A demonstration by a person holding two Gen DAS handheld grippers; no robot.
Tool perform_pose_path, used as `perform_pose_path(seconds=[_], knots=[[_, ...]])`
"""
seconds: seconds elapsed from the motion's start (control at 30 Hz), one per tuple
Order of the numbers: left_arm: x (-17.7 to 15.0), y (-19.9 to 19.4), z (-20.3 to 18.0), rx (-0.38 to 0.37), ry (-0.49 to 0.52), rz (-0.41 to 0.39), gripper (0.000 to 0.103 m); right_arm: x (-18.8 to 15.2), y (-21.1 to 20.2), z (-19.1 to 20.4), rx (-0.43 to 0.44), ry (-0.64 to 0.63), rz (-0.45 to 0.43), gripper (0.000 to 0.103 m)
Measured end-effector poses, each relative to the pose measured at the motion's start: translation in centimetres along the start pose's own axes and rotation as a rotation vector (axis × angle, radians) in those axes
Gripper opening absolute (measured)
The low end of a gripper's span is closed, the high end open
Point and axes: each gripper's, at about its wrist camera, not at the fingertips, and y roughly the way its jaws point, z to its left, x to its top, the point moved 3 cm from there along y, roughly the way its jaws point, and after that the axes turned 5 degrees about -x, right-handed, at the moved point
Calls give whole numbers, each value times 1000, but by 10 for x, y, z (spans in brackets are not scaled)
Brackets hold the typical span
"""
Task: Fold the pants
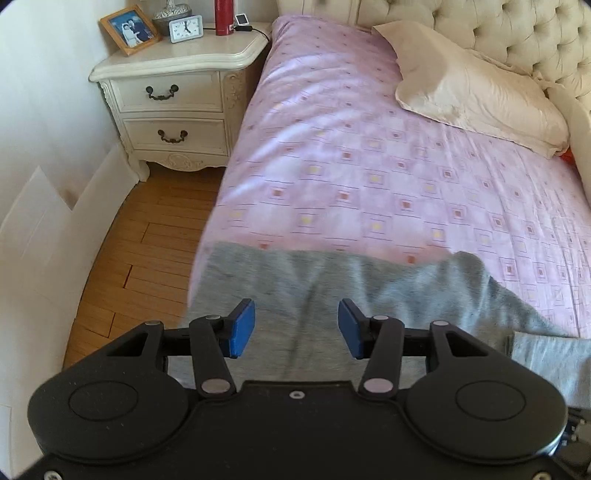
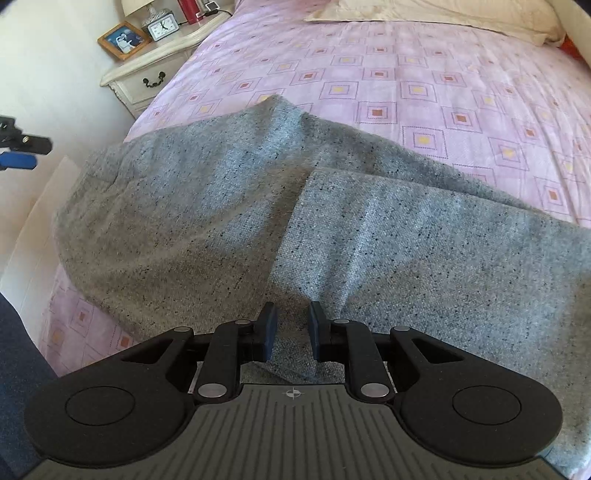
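Grey speckled pants (image 2: 332, 229) lie across the near edge of the pink patterned bed (image 2: 424, 85), with one part folded over another. They also show in the left wrist view (image 1: 369, 288). My left gripper (image 1: 296, 326) is open and empty, hovering above the pants near the bed's left edge. My right gripper (image 2: 291, 332) has its jaws narrowly apart with a fold of the pants between the pads; it looks partly open, not clamped. The left gripper's tip shows at the far left of the right wrist view (image 2: 18, 155).
A cream nightstand (image 1: 177, 96) with a photo frame (image 1: 129, 29), a clock (image 1: 185, 28) and a red bottle (image 1: 224, 16) stands left of the bed. A beige pillow (image 1: 476, 88) lies by the tufted headboard (image 1: 517, 26). Wooden floor (image 1: 147, 240) lies left.
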Motion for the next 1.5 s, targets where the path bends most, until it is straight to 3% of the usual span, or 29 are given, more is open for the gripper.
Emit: perform_pose_path(seconds=[0.23,0.4,0.57,0.73,0.83,0.9,1.03,1.17,1.43,1.5], knots=[[-15,10,67,-80,-110,71,56,1,5,0,-5,-10,-3,19],[-32,26,105,-214,-191,145,57,1,6,-2,2,6,-1,18],[-56,42,124,-301,-199,216,58,1,6,-2,3,4,-1,18],[-81,61,143,-427,-276,259,62,3,8,-3,3,9,2,18],[-93,71,152,-497,-336,237,69,2,8,-2,0,2,1,18],[-95,69,160,-562,-382,169,76,2,8,-2,-2,-2,-1,18],[-94,72,169,-614,-468,88,77,3,9,-2,-1,3,0,18],[-87,82,174,-635,-533,48,84,3,10,-2,-1,-4,-2,18],[-61,97,167,-652,-512,38,92,4,11,-4,6,-3,-2,18],[-57,93,159,-751,-485,54,90,5,11,-4,7,-3,-2,18]])
